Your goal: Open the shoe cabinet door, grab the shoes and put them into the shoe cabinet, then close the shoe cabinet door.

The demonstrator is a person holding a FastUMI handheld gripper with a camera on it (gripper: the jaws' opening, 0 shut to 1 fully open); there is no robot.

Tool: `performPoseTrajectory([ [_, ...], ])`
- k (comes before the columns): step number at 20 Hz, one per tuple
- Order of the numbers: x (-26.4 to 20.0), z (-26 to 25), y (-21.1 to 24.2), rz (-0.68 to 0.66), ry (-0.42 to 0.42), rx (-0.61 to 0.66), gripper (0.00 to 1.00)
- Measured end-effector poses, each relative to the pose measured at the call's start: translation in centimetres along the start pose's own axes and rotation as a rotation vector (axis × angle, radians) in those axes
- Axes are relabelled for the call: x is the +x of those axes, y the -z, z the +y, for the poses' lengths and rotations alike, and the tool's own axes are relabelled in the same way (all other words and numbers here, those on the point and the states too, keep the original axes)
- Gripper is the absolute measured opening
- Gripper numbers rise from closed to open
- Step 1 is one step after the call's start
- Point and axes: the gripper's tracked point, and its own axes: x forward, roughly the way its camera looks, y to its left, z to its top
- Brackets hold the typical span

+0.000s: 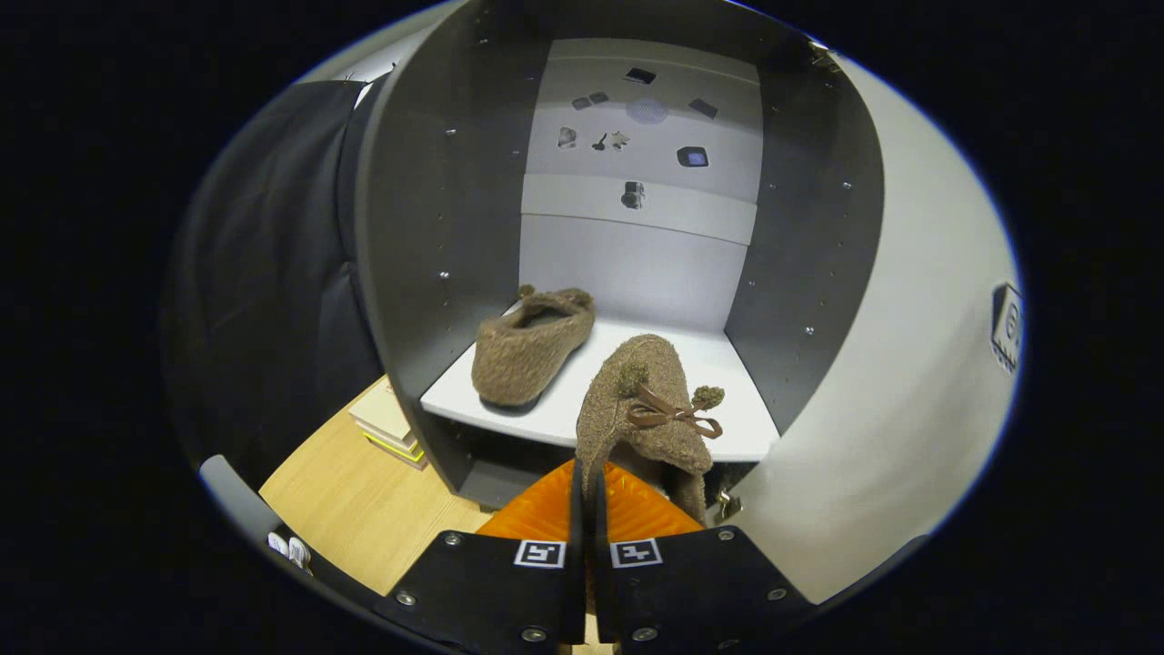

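The shoe cabinet (427, 227) stands open just ahead, dark walls around a white shelf (727, 423). One fuzzy brown slipper (532, 350) lies on the left part of that shelf, toe toward me. A second brown slipper (646, 409) with a ribbon bow and pompoms hangs from my gripper (589, 496), whose fingers are shut on its edge. This held slipper hovers over the shelf's front edge, to the right of the first. The open cabinet door (900, 364) is the pale panel on the right of the fingers.
A light wooden floor (355, 509) lies below left of the cabinet, with a small stack of books (391, 423) against the cabinet's left side. Black cloth (264, 273) hangs to the left. Small objects are fixed on the white wall (637, 136) behind the cabinet.
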Motion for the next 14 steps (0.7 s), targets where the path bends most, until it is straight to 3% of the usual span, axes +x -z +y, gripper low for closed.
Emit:
performPoseTrajectory([
  [6,6.0,-1.7,-4.3,-0.003,-0.018,-0.044,0.04],
  [10,9.6,-2.3,-5.3,0.011,-0.03,-0.092,0.04],
  [14,12.8,-3.0,-5.8,0.035,-0.057,-0.058,0.04],
])
